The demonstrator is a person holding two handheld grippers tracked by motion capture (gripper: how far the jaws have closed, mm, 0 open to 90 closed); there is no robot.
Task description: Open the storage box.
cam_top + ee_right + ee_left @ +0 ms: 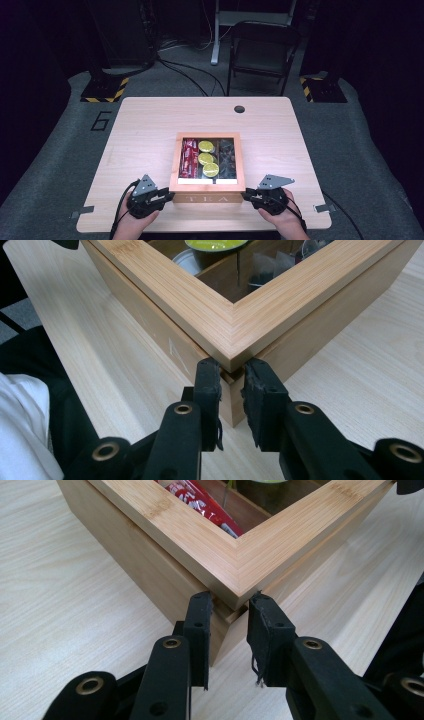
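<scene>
the left gripper (227, 612) is seen with its jaws set narrow, astride the near left corner of the tea box (207, 192); the pads (200, 625) lie against the corner's two faces just under the overhanging lid frame (240, 565), so a grip on the corner is judged to be made, though the contact on the right-hand pad is not plainly shown. the right gripper (232, 371) is closed in the same way on the near right corner, its pads pressed to the wood below the lid's edge.

the box is found at the middle of the table (150, 125), towards its near edge, with the lettered front panel facing the person. its long axis is hard to judge, as it looks almost square from above. it lies directly ahead of both tools, each corner being equally close to its own hand (132, 220); the coming move is judged to turn on the lid's seam sitting just above the pads, so that a lift of the lid or a shift of the whole box would be taken evenly from both sides.

through the glazed lid, red packets (189, 157) are made out at the left, yellow-green round capsules (207, 159) in the middle and dark sachets (227, 159) at the right. the back hinge is hidden, and the forearms are cut off by the bottom edge.
</scene>
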